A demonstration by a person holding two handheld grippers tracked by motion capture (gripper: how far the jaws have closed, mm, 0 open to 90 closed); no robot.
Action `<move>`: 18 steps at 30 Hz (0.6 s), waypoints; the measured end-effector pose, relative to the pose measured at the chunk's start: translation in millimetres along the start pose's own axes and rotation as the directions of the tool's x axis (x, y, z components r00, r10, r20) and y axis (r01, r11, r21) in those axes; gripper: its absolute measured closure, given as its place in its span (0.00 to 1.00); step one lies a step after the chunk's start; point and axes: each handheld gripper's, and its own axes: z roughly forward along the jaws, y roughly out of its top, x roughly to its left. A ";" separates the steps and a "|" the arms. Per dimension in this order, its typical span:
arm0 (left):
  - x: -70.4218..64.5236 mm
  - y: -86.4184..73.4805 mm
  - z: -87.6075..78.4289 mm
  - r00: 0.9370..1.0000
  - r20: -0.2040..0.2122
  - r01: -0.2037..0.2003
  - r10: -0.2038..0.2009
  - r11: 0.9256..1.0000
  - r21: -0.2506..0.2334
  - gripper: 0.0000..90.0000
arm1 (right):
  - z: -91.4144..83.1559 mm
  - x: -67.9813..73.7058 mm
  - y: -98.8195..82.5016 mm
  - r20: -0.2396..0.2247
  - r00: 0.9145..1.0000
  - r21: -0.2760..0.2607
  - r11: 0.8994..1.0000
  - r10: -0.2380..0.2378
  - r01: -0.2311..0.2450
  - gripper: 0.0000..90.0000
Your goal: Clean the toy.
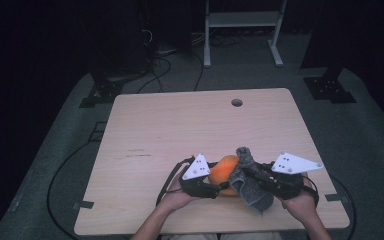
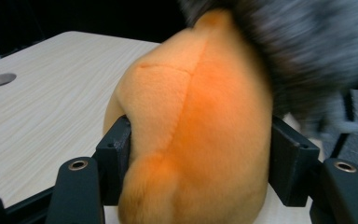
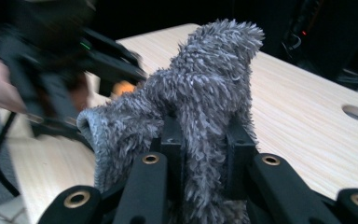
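So, nearest to you: your left gripper (image 1: 206, 184) has its jaws clamped on the orange plush toy (image 1: 224, 169), one pad each side, squeezing it a bit, as the left gripper view shows. The toy sits low over the near part of the surface (image 1: 180, 130), btwn your two hands; can't tell if its underside touches the wood or hangs just clear.

Your right gripper (image 1: 250, 170) has its jaws pinched nearly together on a fold of the grey fuzzy cloth (image 1: 249, 185). In the right gripper view the cloth (image 3: 205, 107) bunches up above the jaws, w/ one end drooping off to the side. From above it lies against the toy's right flank and trails toward the near edge.

The job looks like rubbing the toy w/ the cloth, or wrapping it. To do it well:
- keep the left grip firm but not crushing; plush deforms and can slip out
- you're holding only a thin fold, so most of the cloth dangles. Bring the loose part flat onto the toy, not just the bunched tip
- short strokes, and mind the cables near your wrists.

Farther off, the surface is bare wood w/ a round hole (image 1: 236, 102) near the far edge. Beyond it, a white metal frame (image 1: 242, 30) on dark floor.

Writing: a faint line of marks on the wood left of centre, too small to read. No brands or labels legible.
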 end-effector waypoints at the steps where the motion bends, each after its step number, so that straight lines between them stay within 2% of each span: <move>1: -0.1 1.6 -0.5 1.000 0.017 0.005 -0.005 1.000 0.019 0.39 | 0.6 -2.1 -2.1 0.006 1.000 0.007 1.000 0.008 -0.008 0.82; 3: 0.8 0.6 3.1 0.999 0.034 0.024 -0.026 0.998 0.052 0.32 | 6.9 -11.4 -14.6 0.016 0.999 0.041 0.998 0.045 -0.046 0.82; 5: 6.2 -3.7 6.0 0.995 0.080 0.051 -0.055 0.997 0.051 0.21 | 18.4 -19.0 -31.3 0.046 0.997 0.101 0.992 0.069 -0.074 0.82; 6: 8.5 -5.4 6.2 0.995 0.082 0.053 -0.057 0.997 0.050 0.15 | 22.0 -24.2 -38.9 0.043 0.993 0.108 0.988 0.108 -0.112 0.82; 8: 12.5 -10.4 8.4 0.996 0.058 0.067 -0.071 0.995 0.071 0.11 | 20.6 -30.9 -41.2 0.060 0.990 0.106 0.985 0.131 -0.137 0.82; 9: 13.1 -13.6 10.7 0.997 0.050 0.057 -0.062 0.995 0.087 0.12 | 19.2 -32.7 -40.9 0.067 0.989 0.100 0.985 0.135 -0.141 0.82; 11: 10.4 -18.8 13.0 0.999 0.034 0.039 -0.040 0.998 0.053 0.23 | 15.4 -32.9 -38.6 0.079 0.988 0.095 0.986 0.130 -0.137 0.82; 13: 6.9 -16.9 14.9 1.000 0.000 0.030 -0.031 0.998 0.056 0.31 | 10.2 -27.4 -31.5 0.073 0.992 0.073 0.991 0.105 -0.110 0.82; 15: 4.2 -16.0 16.5 0.999 -0.016 0.028 -0.027 0.998 0.053 0.34 | 6.2 -18.8 -22.1 0.052 0.996 0.039 0.996 0.079 -0.081 0.82; 16: 3.6 -16.4 16.9 1.000 -0.012 0.022 -0.021 0.998 0.052 0.34 | 6.2 -14.3 -18.1 0.021 0.997 0.024 0.997 0.073 -0.073 0.82; 18: 3.5 -17.3 16.2 1.000 -0.004 0.021 -0.021 0.998 0.054 0.35 | 10.6 -10.6 -17.6 0.020 0.999 0.040 0.998 0.049 -0.050 0.82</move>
